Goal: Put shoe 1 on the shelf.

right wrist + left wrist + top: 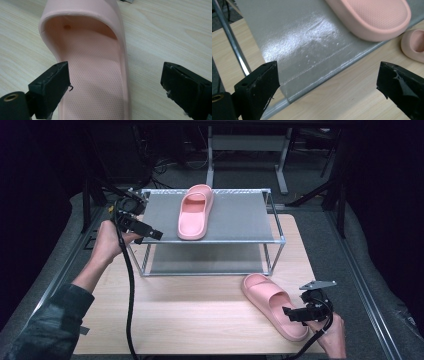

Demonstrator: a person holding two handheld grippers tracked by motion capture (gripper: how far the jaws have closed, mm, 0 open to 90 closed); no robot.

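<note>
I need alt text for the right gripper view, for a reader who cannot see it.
A pink slipper lies on a light wooden table, seen close from its heel end. The right tool is open, its two black jaws spread on either side of the slipper's right edge.

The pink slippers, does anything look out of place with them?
The pair is split: one slipper sits on the rack's top shelf, the other lies angled on the table beside the open right gripper.

A two-tier metal rack [270, 240] (grey shelves) stands on the wooden table [190, 315].
</note>
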